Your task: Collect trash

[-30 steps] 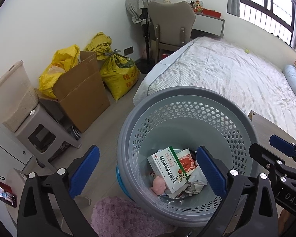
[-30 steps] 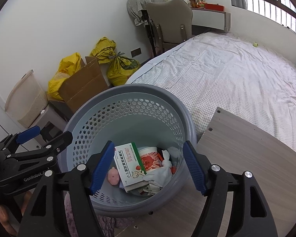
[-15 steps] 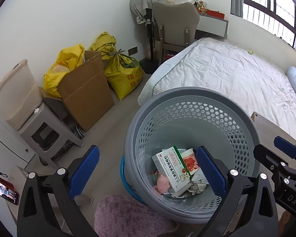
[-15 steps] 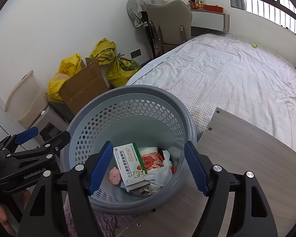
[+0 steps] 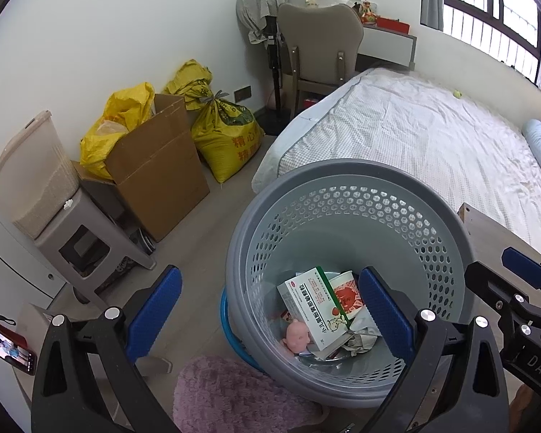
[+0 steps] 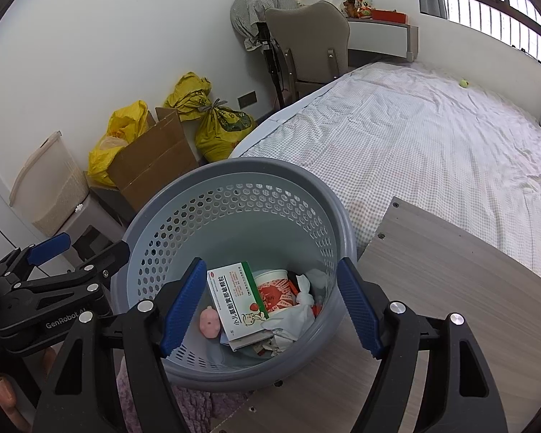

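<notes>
A grey perforated basket (image 5: 346,180) stands on the floor beside a wooden table; it also shows in the right wrist view (image 6: 234,169). Inside lie a green-and-white medicine box (image 5: 315,305) (image 6: 240,297), a red-printed paper cup (image 5: 346,290) (image 6: 272,288), a pink toy (image 5: 297,335) (image 6: 210,321) and crumpled paper (image 6: 299,315). My left gripper (image 5: 268,310) is open and empty above the basket's left side. My right gripper (image 6: 270,306) is open and empty above the basket.
A wooden table (image 6: 451,288) lies right of the basket. A bed (image 5: 414,137) is behind. A cardboard box (image 5: 158,176), yellow bags (image 5: 227,133), a stool with a bin (image 5: 72,241) and a chair (image 5: 321,43) line the wall. A pink rug (image 5: 234,393) lies below.
Both grippers have drawn back and up a little from the basket, which now sits lower and smaller in both views. Both stay open and empty.
</notes>
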